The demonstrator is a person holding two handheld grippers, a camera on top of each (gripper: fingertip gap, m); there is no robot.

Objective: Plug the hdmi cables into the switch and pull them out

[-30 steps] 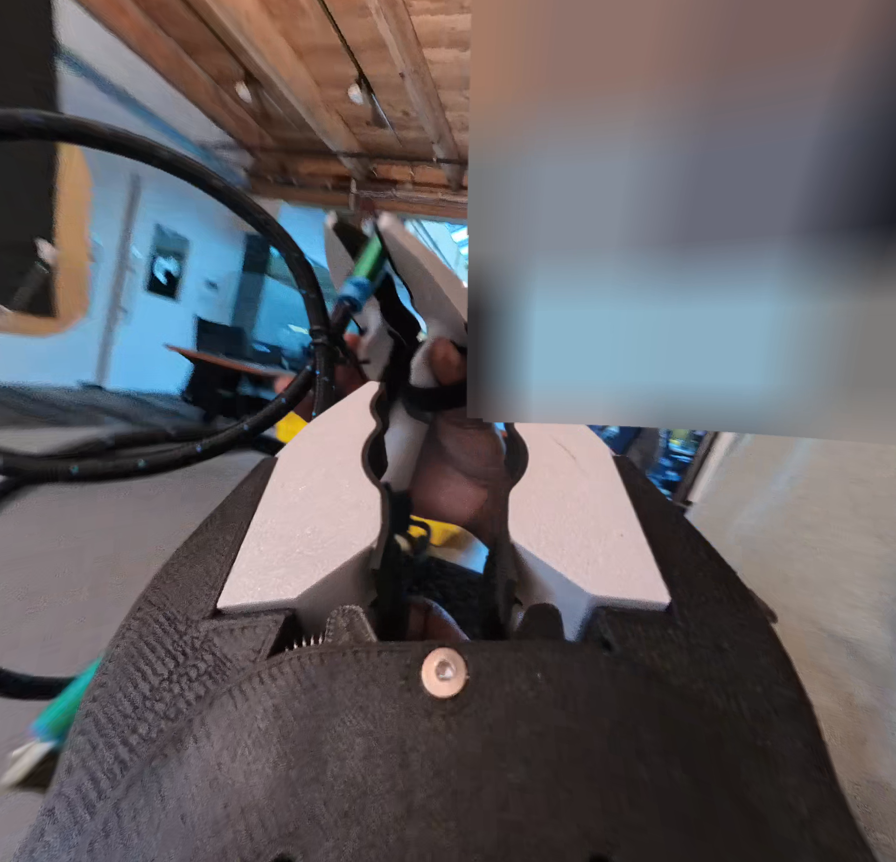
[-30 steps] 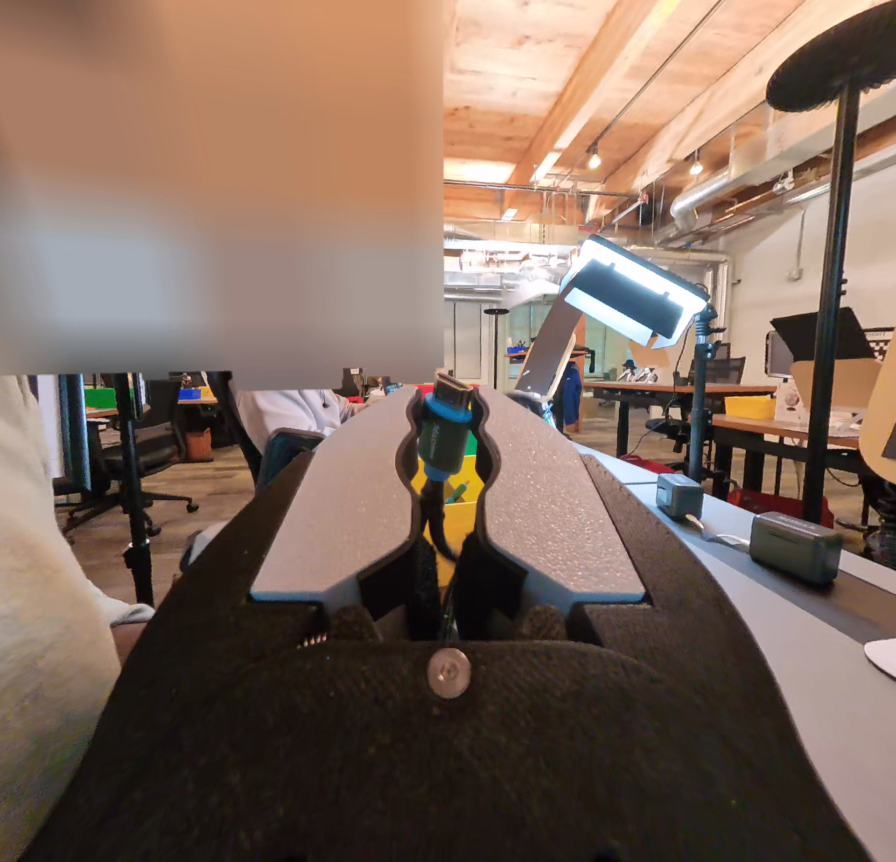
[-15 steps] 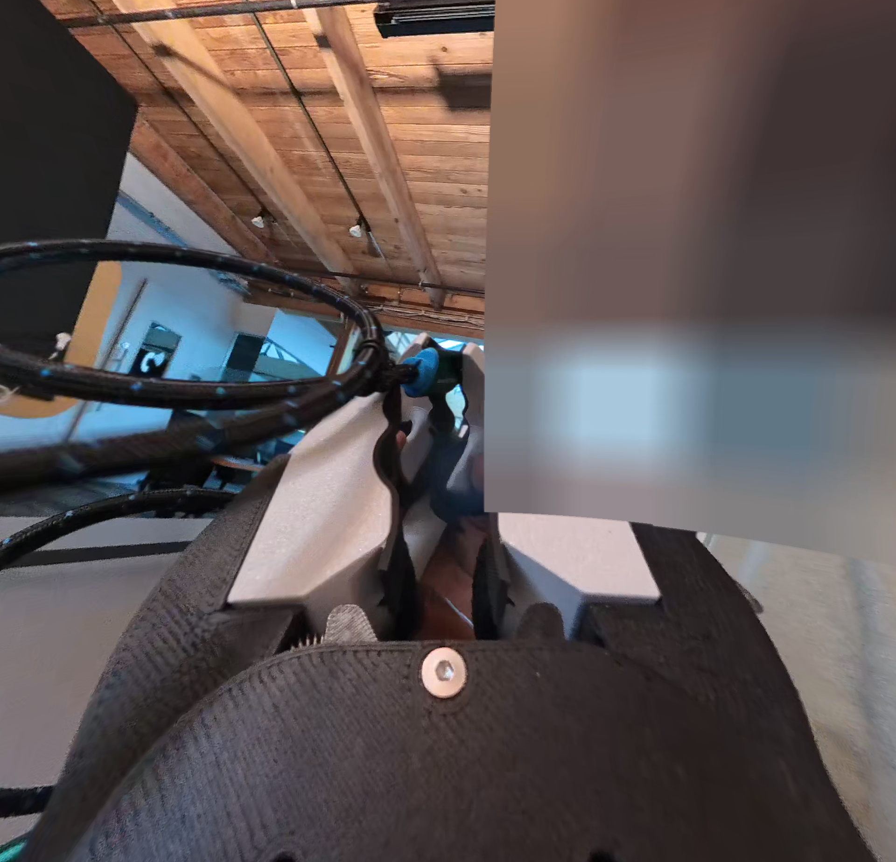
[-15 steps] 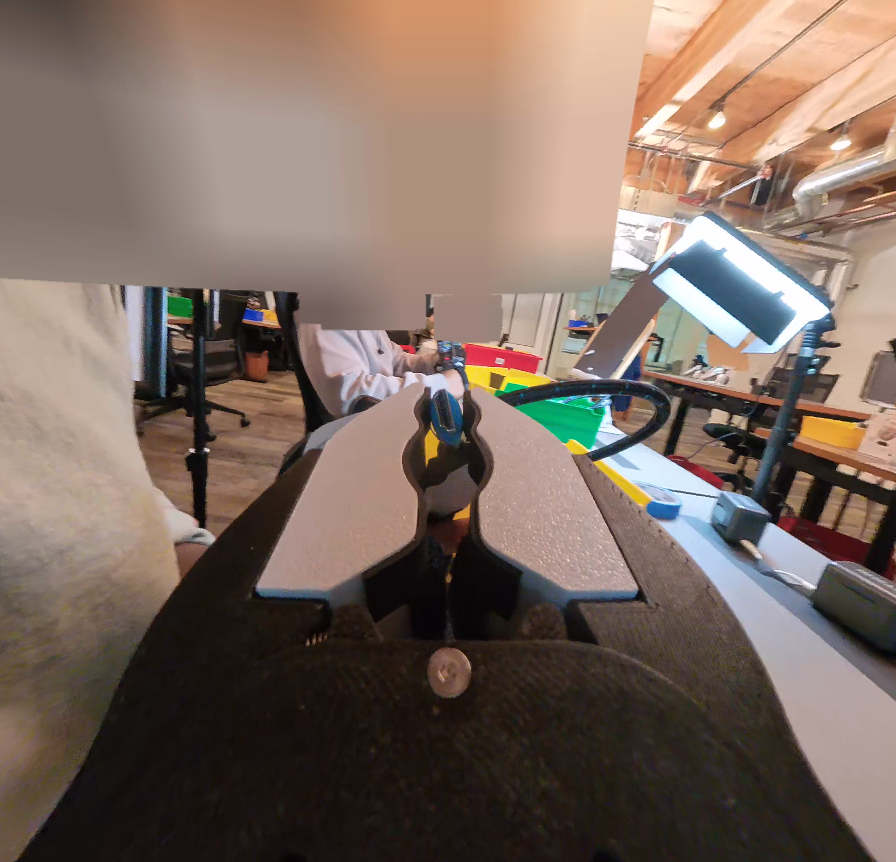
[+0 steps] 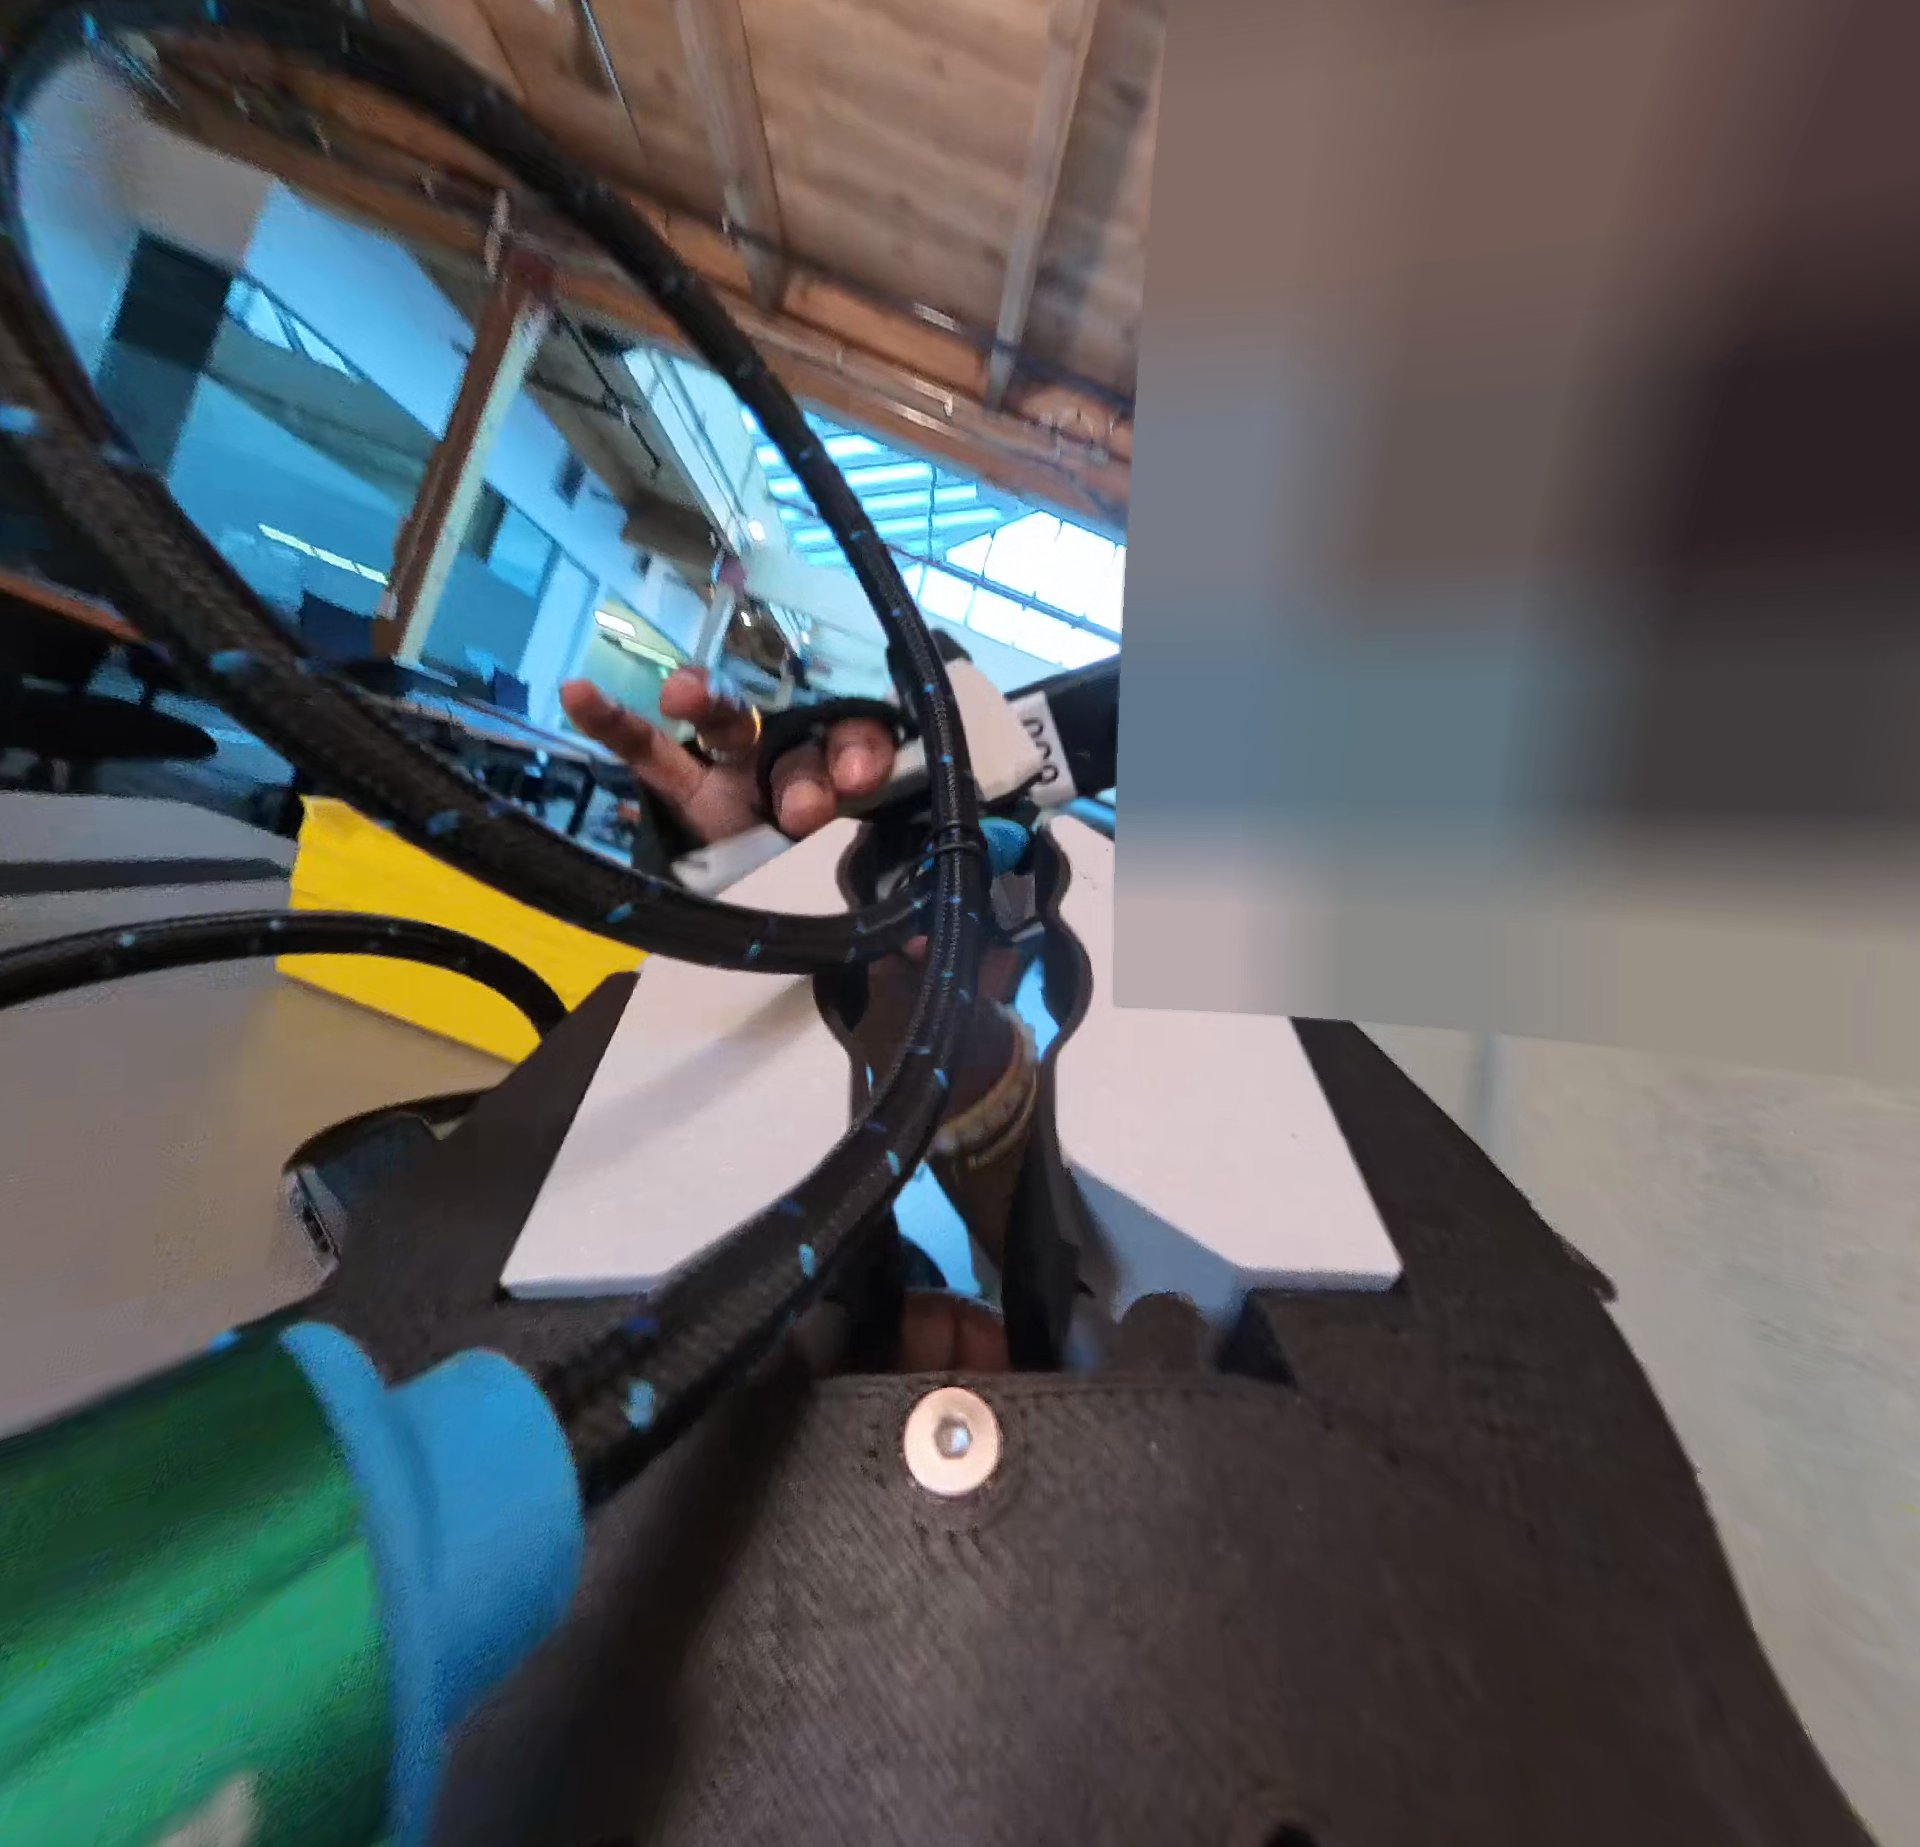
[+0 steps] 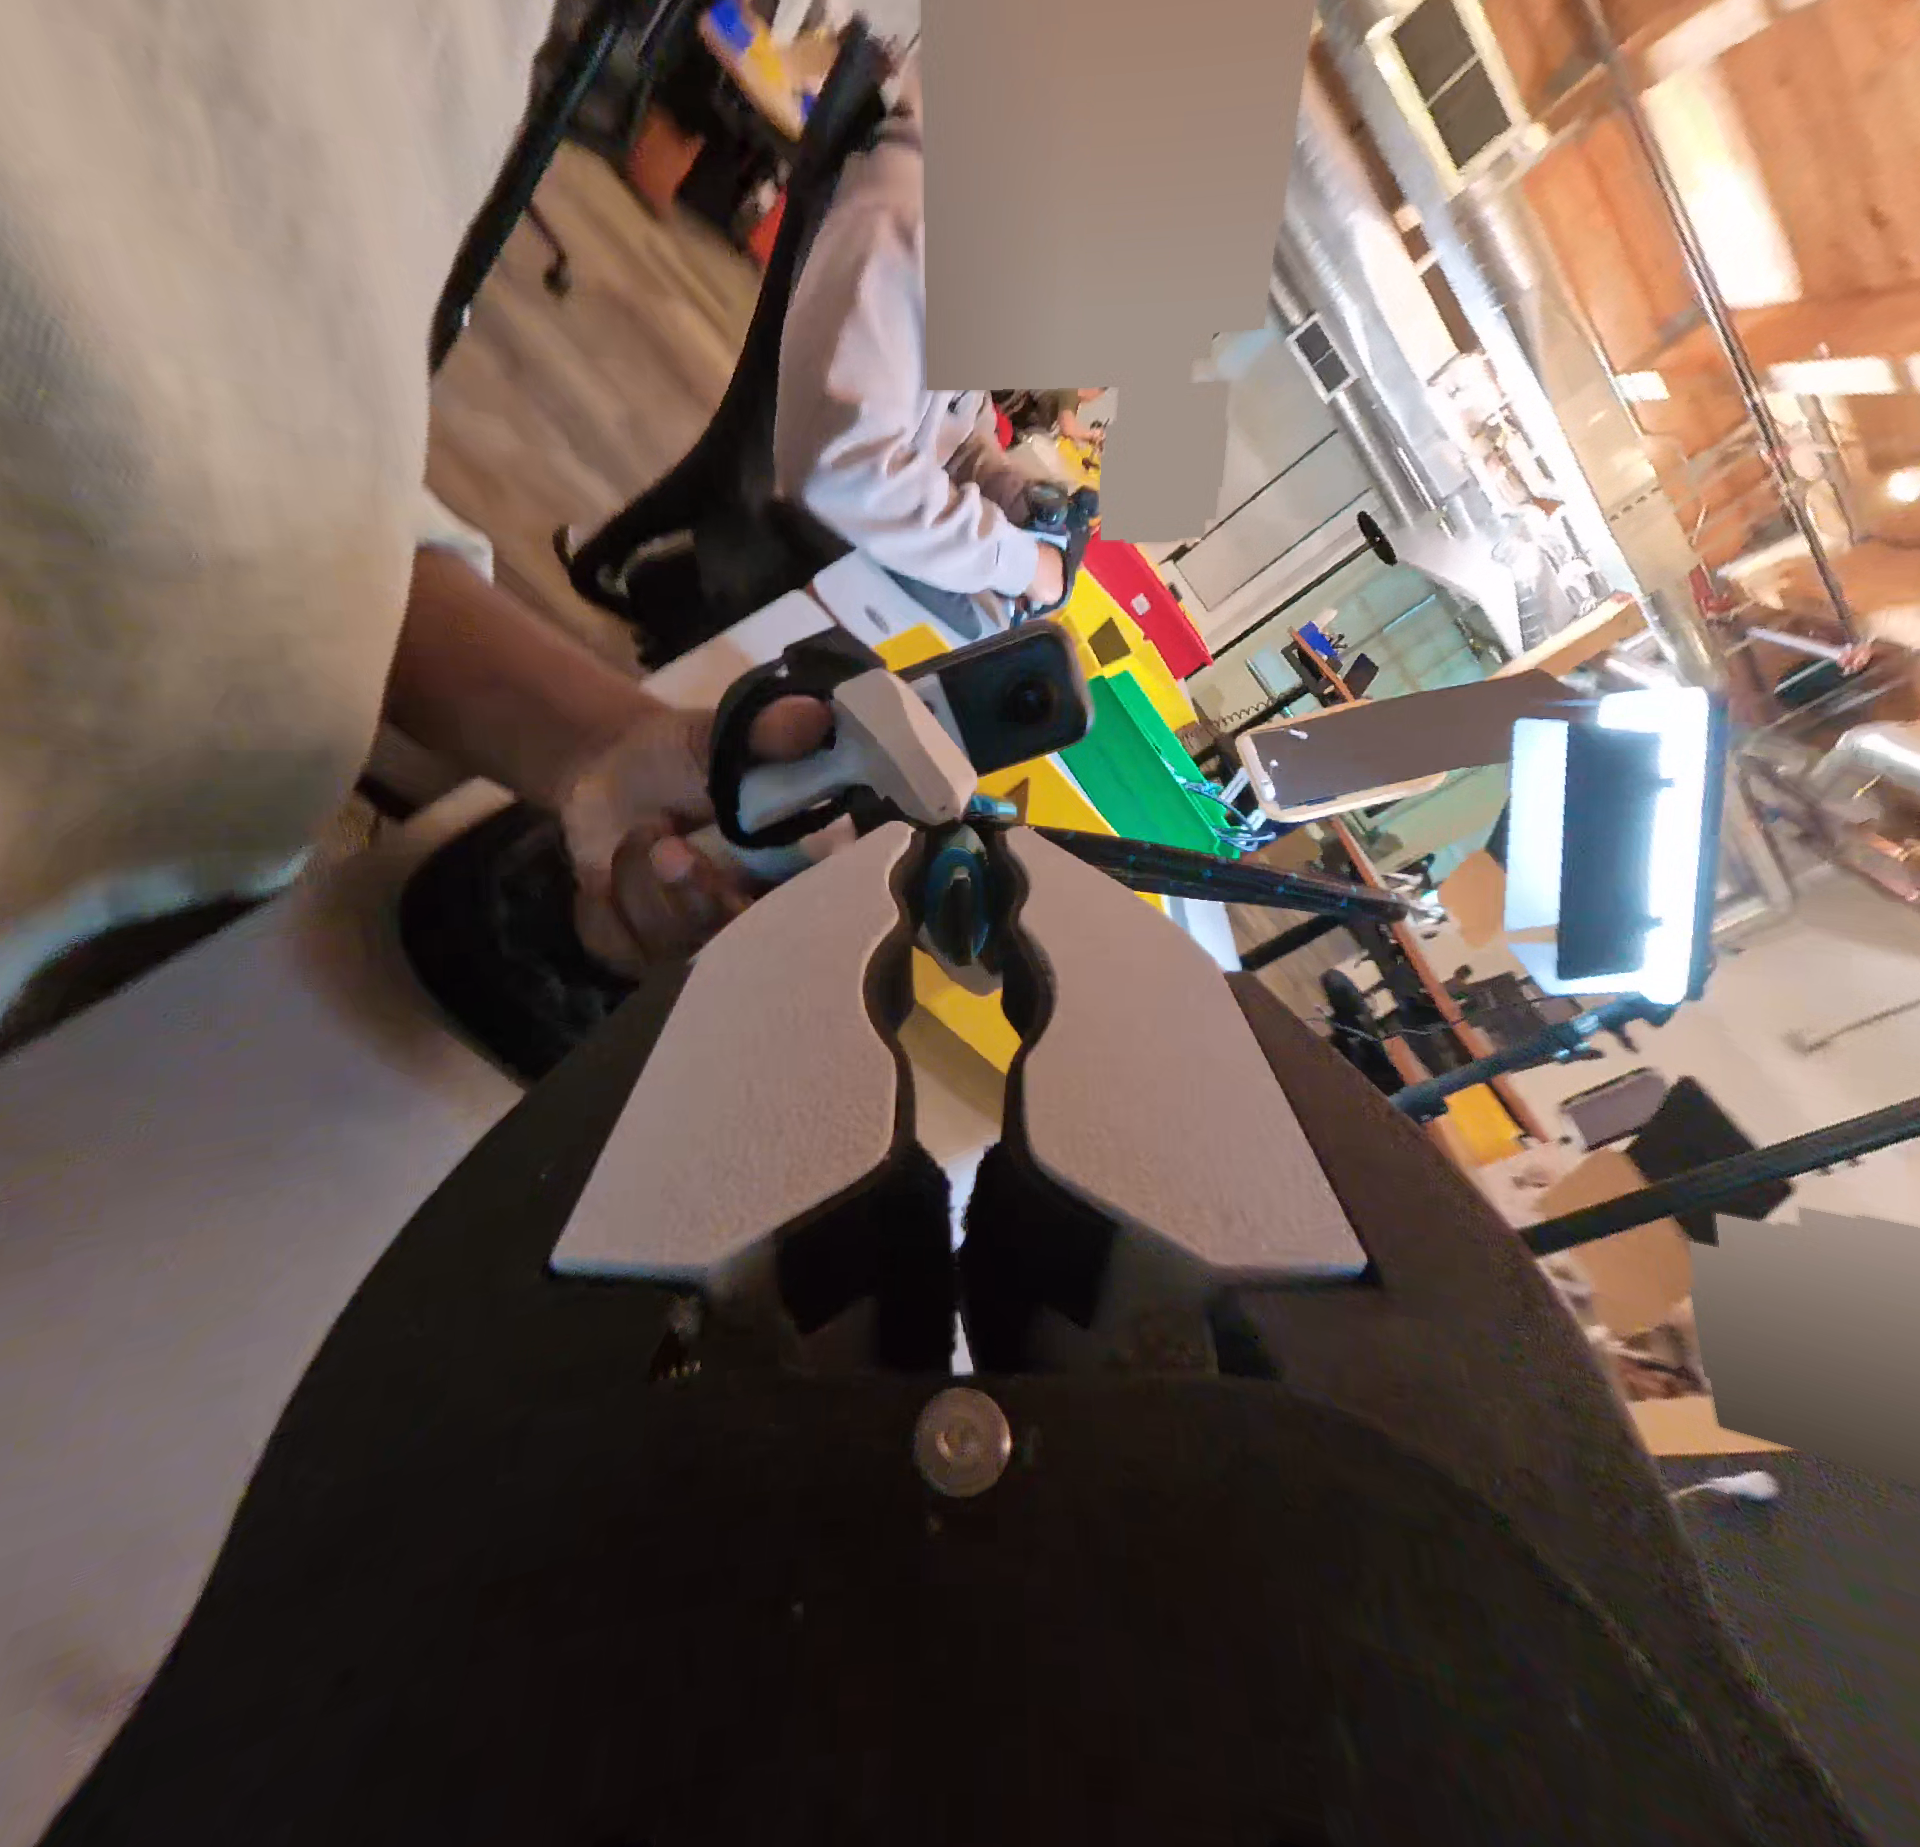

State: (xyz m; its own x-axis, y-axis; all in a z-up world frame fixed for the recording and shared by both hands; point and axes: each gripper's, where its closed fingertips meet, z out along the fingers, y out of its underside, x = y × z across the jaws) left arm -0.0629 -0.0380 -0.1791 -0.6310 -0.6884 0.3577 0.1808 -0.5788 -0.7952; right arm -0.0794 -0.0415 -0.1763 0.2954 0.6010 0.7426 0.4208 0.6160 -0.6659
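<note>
I can read no text in either view. The only marking I find is a small dark print on the white-and-black handle (image 5: 1044, 748) of the far gripper, too blurred to make out.

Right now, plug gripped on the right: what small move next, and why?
Probably tilt the right gripper down toward the table until the switch shows. Its fingers are shut on the blue-collared plug, but both views point into the room, no switch shows, and the cable loops across the left gripper.
</note>
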